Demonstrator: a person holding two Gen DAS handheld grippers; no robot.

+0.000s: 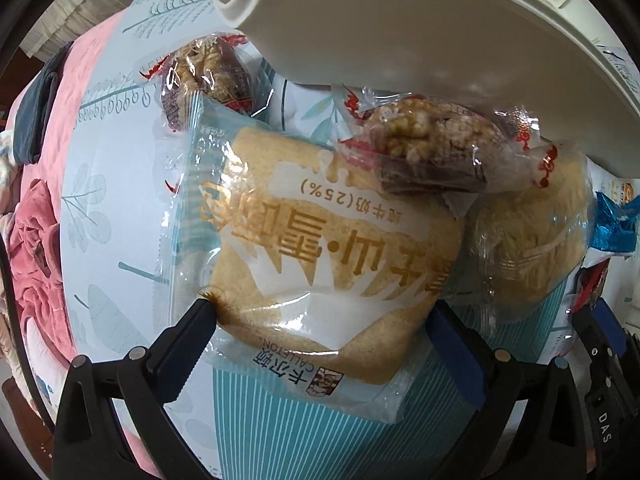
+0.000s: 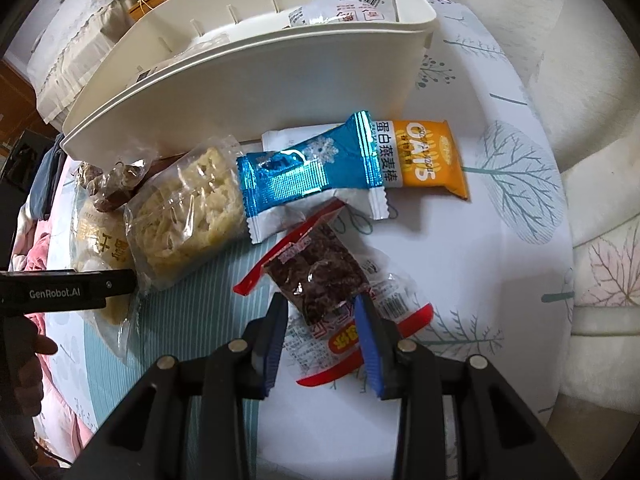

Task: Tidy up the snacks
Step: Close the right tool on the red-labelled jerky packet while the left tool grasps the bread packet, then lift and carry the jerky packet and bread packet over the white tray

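My left gripper (image 1: 320,312) is open, its fingers on either side of a packaged bread slice (image 1: 320,240) with gold print that lies on the table. A brown rice-crisp packet (image 1: 432,148) rests on the bread's far edge, another (image 1: 208,76) lies behind. My right gripper (image 2: 320,312) is open around the near end of a dark meat-snack packet with red ends (image 2: 320,280). Beyond it lie a blue wrapped bar (image 2: 308,176), an orange oat bar (image 2: 428,156) and a clear pale crisp-cake packet (image 2: 188,212). The white bin (image 2: 256,80) stands behind them.
The bin holds a white printed packet (image 2: 348,4). It also shows in the left wrist view (image 1: 420,32), overhanging the snacks. The tablecloth (image 2: 500,240) has leaf and tree prints. A pink blanket (image 1: 40,220) lies at the left. The left gripper body (image 2: 68,288) shows at the left edge.
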